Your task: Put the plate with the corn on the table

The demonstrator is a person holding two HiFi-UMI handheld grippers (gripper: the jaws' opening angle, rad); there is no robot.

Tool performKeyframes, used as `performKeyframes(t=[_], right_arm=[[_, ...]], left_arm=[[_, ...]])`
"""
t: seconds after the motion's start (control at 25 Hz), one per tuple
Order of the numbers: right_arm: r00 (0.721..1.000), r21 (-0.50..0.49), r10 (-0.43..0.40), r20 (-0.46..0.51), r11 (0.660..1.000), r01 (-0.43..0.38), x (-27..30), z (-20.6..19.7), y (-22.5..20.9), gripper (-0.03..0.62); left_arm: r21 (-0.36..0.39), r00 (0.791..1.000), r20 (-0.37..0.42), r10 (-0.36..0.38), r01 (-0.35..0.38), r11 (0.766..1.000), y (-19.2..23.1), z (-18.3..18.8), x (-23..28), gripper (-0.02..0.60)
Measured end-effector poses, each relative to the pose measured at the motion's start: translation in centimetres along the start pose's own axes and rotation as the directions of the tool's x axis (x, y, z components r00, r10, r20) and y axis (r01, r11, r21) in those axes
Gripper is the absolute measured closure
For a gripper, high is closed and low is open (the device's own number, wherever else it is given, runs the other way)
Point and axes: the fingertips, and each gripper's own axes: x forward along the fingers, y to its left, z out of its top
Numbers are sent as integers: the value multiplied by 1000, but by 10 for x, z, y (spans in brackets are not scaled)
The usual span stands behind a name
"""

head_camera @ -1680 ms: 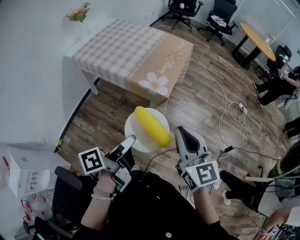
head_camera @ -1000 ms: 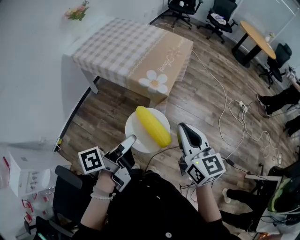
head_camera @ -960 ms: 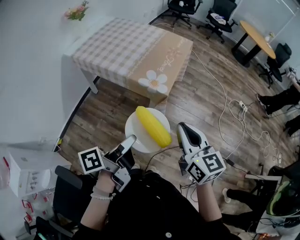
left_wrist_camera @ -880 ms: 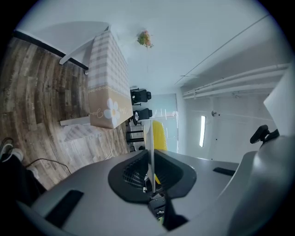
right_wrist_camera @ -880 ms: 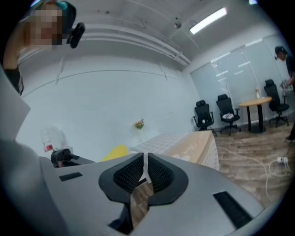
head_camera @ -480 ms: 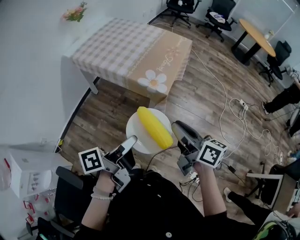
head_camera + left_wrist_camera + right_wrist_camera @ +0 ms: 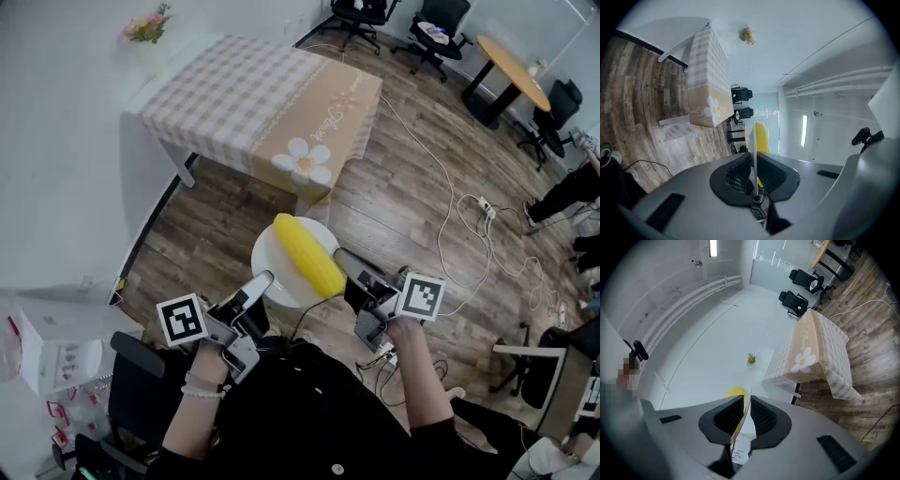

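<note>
Swinging in from the side, the right gripper (image 7: 343,258) has reached the plate (image 7: 266,261). At the left, the left gripper (image 7: 260,281) is clamped narrow on the rim nearest it. Just ahead of both tools the plate is held in the air, with the corn (image 7: 307,253) lying on it. The right gripper's jaws are closing with the opposite rim between them. The table (image 7: 253,103) stands well beyond.

Head view looks steeply down on the plate (image 7: 267,267) and the checkered table (image 7: 244,94) beyond it, while the left gripper view and right gripper view sit right up against the plate's rim edge-on, both catching that same table farther off.
</note>
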Motion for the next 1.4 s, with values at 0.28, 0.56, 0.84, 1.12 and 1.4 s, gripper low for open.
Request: performKeyframes(t=[0.28,0.56,0.84,1.12,1.4], right_arm=[[1000,2,7,4,1000,-7,-7,2,0,520],[1000,-3,-4,5,1000,4,-19,3,-5,522],[1000,-19,3,8,1000,-3,-34,5,-6,522],[1000,-23,4,14,1000,-4,-49,7,-8,523],[1000,-29,-3,6,1000,3,-61,8,-12,523]], left_arm=[[1,1000,4,1,-1,1000,0,-6,4,549],[7,1000,8,11,-11,1000,1,-18,10,549],[16,1000,8,16,-16,1000,1,-31,17,549],[10,1000,16,16,-17,1000,0,-46,24,549],[-8,1000,17,8,-8,1000,1,-57,30,549]])
